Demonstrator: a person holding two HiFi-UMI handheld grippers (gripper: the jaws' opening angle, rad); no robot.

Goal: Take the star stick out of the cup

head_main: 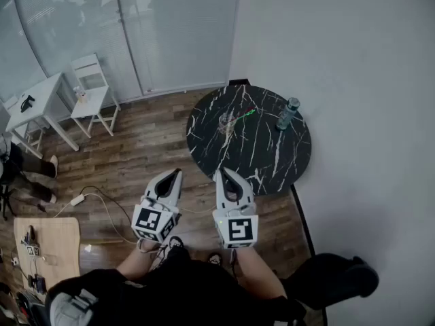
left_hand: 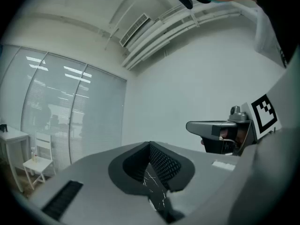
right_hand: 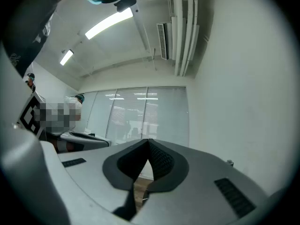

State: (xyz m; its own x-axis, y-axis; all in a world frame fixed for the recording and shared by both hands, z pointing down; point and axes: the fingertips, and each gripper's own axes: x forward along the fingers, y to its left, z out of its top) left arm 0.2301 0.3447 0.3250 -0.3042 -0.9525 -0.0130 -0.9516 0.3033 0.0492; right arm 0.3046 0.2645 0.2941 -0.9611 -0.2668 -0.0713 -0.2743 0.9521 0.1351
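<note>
A clear glass cup [head_main: 226, 122] stands near the middle of the round black marble table [head_main: 272, 165]. A thin stick with red and green parts [head_main: 246, 113] leans out of it toward the right. My left gripper [head_main: 177, 172] and right gripper [head_main: 221, 172] are held side by side short of the table's near edge, well away from the cup. Both are shut with nothing between their jaws. In the left gripper view the tips [left_hand: 150, 144] meet, and a sliver of marble shows below them. The right gripper view shows its tips [right_hand: 148, 141] closed against the room.
A clear water bottle [head_main: 287, 113] stands at the table's right side. A white table [head_main: 37, 104] and white chair [head_main: 94, 94] stand at far left. A cable and power adapter [head_main: 77, 200] lie on the wood floor. A white wall runs along the right.
</note>
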